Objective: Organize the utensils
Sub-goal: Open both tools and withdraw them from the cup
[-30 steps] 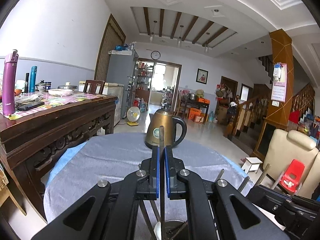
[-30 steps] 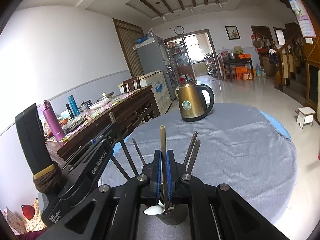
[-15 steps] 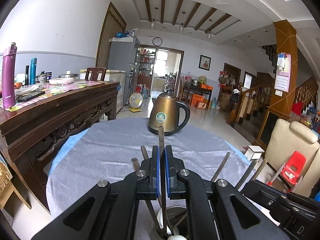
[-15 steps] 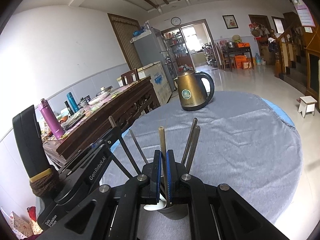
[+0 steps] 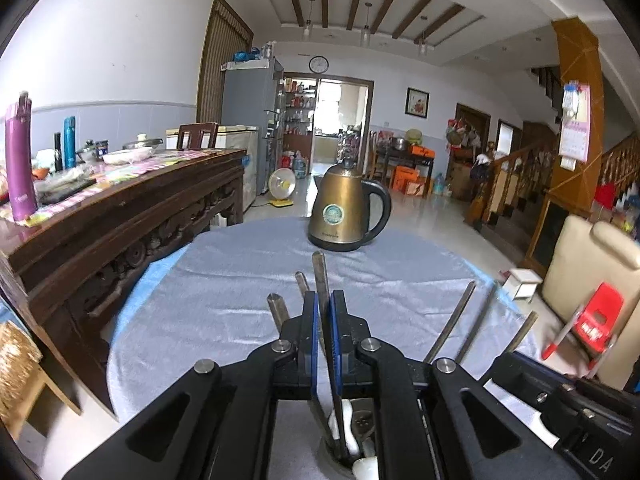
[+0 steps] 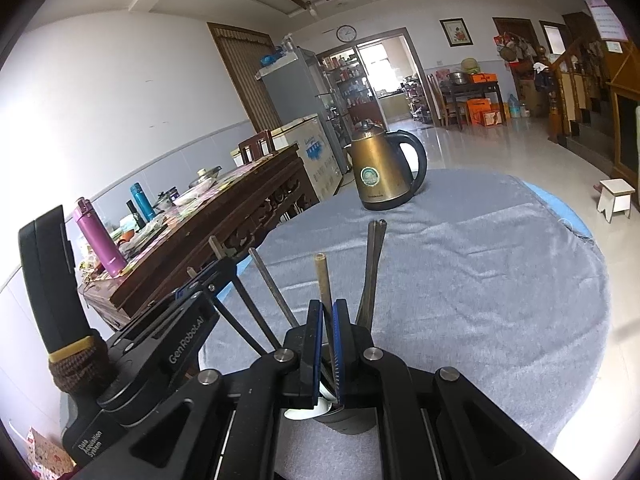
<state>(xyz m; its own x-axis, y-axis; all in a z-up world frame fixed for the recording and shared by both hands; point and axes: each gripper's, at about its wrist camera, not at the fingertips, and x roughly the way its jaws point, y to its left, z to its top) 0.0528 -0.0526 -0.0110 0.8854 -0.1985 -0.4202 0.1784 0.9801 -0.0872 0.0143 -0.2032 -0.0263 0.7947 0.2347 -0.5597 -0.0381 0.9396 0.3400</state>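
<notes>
Left gripper [image 5: 324, 322] first: through its own camera my blue pads are pinching a flat metal utensil handle [image 5: 320, 276], whose lower end runs down into the holder cup [image 5: 356, 450] just under the fingers. Other handles fan out of that cup to the right, and a white spoon [image 5: 366, 468] lies in it. If I let go with the handle this tilted, it could tip against the others and rattle them, or I could drag the cup on the grey cloth [image 5: 224, 300] if I pull sideways.

Right gripper [image 6: 328, 322] next: in its view the pads are pressed on a pale, wood-coloured stick [image 6: 321, 276] standing in the same cup [image 6: 344, 420]. My left gripper's body crowds in from the left, close to the steel handles [image 6: 374, 264]. Both tools working one small cup is the risk, I judge: a bump between them could topple it. The kettle [image 6: 380, 172] stands well apart.
</notes>
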